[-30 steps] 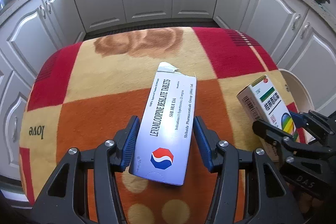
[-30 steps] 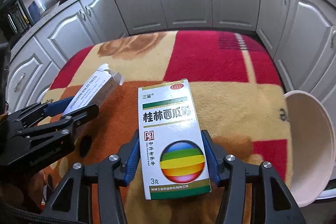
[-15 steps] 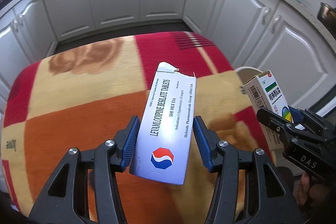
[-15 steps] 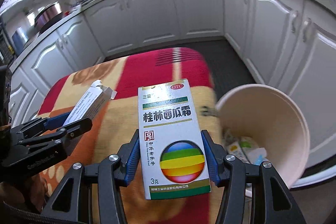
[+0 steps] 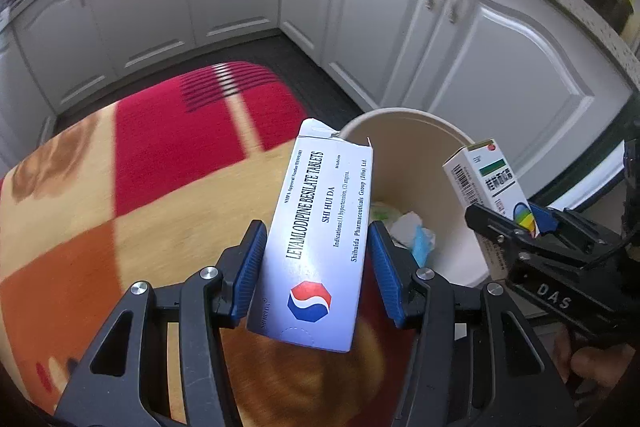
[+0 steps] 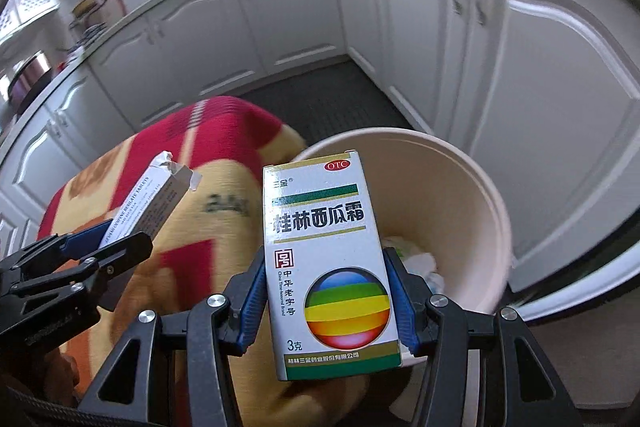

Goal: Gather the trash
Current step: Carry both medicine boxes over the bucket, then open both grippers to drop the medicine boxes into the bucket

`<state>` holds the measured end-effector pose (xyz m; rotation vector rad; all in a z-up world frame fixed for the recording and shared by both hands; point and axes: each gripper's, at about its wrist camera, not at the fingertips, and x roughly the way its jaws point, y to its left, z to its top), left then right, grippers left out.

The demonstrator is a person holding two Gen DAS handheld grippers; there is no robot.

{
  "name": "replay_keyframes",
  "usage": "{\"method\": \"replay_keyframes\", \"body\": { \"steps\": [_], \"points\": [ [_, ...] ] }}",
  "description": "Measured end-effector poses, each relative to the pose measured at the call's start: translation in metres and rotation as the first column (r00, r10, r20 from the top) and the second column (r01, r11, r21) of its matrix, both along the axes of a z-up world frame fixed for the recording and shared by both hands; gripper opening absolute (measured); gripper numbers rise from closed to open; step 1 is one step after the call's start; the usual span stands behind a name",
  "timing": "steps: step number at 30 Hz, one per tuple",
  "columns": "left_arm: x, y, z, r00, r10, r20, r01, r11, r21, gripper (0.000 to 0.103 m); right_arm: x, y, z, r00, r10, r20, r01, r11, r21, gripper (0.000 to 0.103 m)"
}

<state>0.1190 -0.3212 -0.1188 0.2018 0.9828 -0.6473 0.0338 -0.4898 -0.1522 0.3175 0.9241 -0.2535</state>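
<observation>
Just boxes [image 6: 332,267] above bin rim [image 6: 496,195]

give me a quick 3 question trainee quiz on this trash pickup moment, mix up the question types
1. True or false: the left gripper holds the Levamlodipine tablet box.
2. Which box does the right gripper hold? A) plain brown B) white box with rainbow ball C) none
3. Fill in: the cream bin already contains crumpled ____.

Key: 1 true; 2 B; 3 paper trash.
</observation>
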Motion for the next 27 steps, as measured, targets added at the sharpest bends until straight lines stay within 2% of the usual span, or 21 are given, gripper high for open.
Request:
{"method": "replay_keyframes", "body": {
  "steps": [9, 19, 21, 22, 25, 27],
  "points": [
    [-0.002, -0.045, -0.009, 0.999, -0.049, 0.0, 0.049, 0.999, 0.023, 0.05, -0.01, -0.034, -0.02, 0.996, -0.072, -0.047, 0.073, 0.997, 0.014, 0.052],
    [0.005, -0.059, -0.023, 0.998, -0.055, -0.039, 0.056, 0.998, 0.019, 0.051, -0.004, -0.048, -0.038, 0.991, -0.116, -0.072, 0.118, 0.992, 0.034, 0.053],
    [0.007, -0.06, -0.026, 0.997, -0.056, -0.058, 0.056, 0.998, 0.001, 0.051, -0.004, -0.05, -0.039, 0.989, -0.127, -0.071, 0.129, 0.991, 0.03, 0.06],
    [0.008, -0.059, -0.028, 0.996, -0.056, -0.068, 0.056, 0.998, -0.012, 0.052, -0.005, -0.052, -0.04, 0.988, -0.138, -0.073, 0.14, 0.99, 0.025, 0.062],
    [0.007, -0.055, -0.028, 0.995, -0.059, -0.081, 0.055, 0.997, -0.048, 0.068, -0.009, -0.052, -0.042, 0.986, -0.149, -0.073, 0.152, 0.988, 0.039, 0.064],
    [0.005, -0.052, -0.026, 0.995, -0.054, -0.08, 0.049, 0.997, -0.061, 0.07, -0.012, -0.053, -0.044, 0.985, -0.155, -0.075, 0.158, 0.986, 0.045, 0.064]
  ]
}}
